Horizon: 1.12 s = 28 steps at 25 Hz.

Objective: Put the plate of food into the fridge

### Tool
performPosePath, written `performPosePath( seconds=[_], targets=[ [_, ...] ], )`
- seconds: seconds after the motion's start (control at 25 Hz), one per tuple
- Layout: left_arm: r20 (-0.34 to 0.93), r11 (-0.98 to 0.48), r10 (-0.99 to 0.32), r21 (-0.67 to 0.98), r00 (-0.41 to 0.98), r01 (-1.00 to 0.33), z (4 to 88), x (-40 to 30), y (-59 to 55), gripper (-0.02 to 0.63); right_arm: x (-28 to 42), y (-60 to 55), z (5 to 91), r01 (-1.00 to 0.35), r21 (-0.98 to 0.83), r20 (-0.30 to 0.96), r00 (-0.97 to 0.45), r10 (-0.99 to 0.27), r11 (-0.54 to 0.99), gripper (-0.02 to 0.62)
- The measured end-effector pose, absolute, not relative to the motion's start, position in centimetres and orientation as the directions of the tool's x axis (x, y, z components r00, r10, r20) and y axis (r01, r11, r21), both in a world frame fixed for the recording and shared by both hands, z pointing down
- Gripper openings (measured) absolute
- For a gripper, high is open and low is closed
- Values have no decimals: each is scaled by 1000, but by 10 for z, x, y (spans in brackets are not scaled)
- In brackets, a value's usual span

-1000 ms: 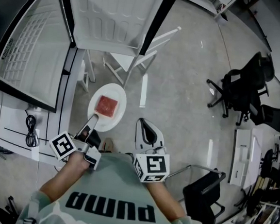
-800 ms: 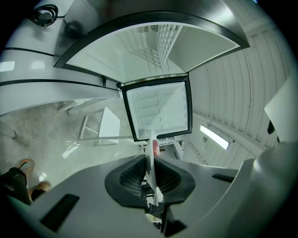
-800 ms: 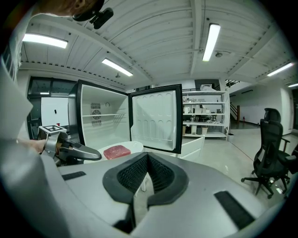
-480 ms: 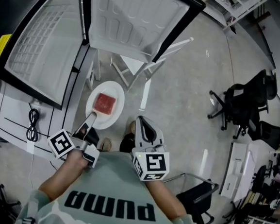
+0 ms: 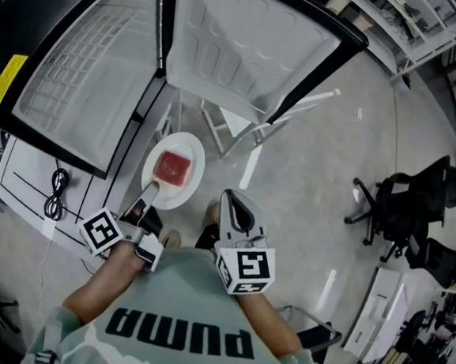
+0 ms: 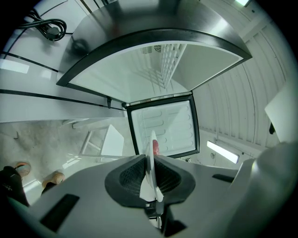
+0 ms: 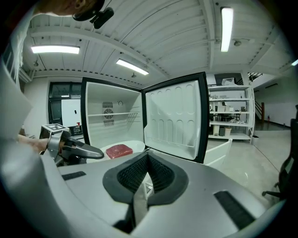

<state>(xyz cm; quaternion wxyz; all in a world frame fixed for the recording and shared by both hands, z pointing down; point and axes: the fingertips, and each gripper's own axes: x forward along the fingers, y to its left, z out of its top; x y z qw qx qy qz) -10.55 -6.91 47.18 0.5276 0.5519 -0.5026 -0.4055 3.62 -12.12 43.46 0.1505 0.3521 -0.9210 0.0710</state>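
The round white plate [image 5: 185, 143], carrying a flat red slab of food [image 5: 174, 168], is hanging over the grey floor [image 5: 307, 184] just before the open fridge [image 5: 78, 85]. The left claw [image 5: 148, 196] is pinching its near rim between ribbed black pads. The right claw [image 5: 235, 208] is sitting clenched and empty beside it. The white moulded door [image 5: 247, 52] is standing wide.

1. White chair [image 5: 234, 127], legs splayed on grey concrete floor [image 5: 306, 192]
2. Well to the right of the chair, black office chairs [image 5: 400, 208]
3. Left of the chair, white table [image 5: 17, 187] carrying a coiled black cable [image 5: 55, 195]
4. Behind the chair in the right gripper view, white shelving [image 7: 230, 116] under ceiling strip lights [image 7: 226, 28]
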Motion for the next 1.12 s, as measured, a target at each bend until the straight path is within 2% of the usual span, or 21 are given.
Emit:
performPosePath(
  seconds=[1.12],
  targets=[
    [162,200,-958,969,-236,-146,463,-87,-163,37,46,-266,442,-360,-120,278,-907,-317,925,5]
  ],
)
